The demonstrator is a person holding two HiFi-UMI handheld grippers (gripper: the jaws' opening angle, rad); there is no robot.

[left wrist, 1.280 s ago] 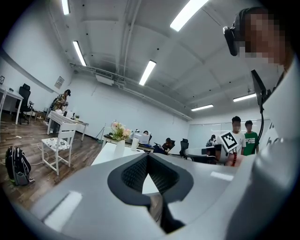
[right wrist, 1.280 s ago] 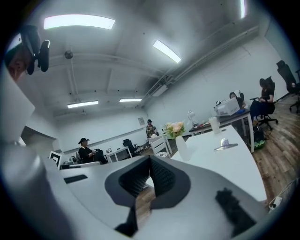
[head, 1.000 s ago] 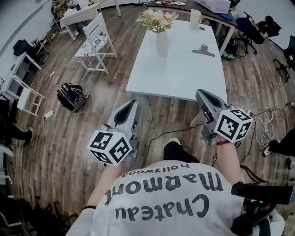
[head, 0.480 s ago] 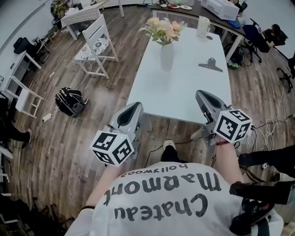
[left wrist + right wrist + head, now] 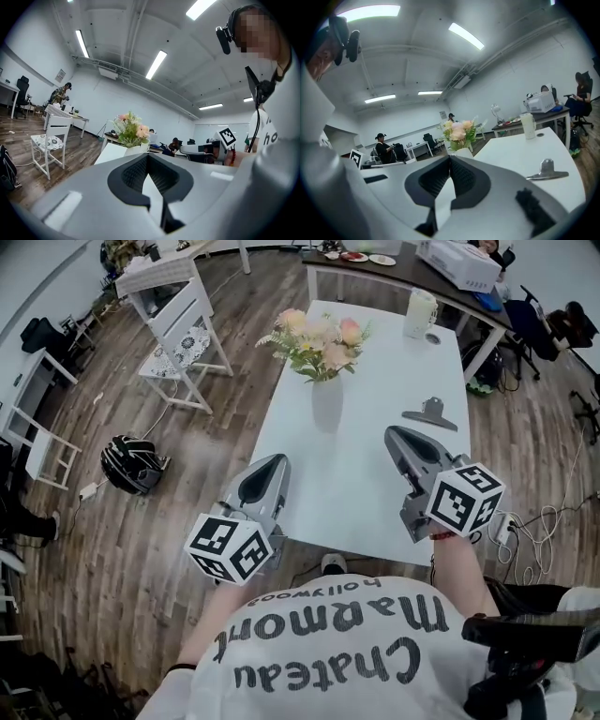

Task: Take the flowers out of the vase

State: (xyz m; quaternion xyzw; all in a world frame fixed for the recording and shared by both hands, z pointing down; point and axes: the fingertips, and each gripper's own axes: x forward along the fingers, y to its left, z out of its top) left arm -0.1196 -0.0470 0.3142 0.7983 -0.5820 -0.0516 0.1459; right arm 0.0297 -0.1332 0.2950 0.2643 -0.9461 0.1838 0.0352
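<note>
Head view: left gripper (image 5: 271,461) & right gripper (image 5: 391,433) sit short of vase (image 5: 326,405), fingers closed, empty. Best: open both, steady vase w/ one, grip flowers (image 5: 317,337) at stems.

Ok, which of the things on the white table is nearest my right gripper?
The metal clip, lying flat just ahead of the right gripper; the flower vase and the white jug stand farther off.

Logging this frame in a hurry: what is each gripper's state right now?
Left gripper: shut, holding nothing.
Right gripper: shut, holding nothing.
</note>
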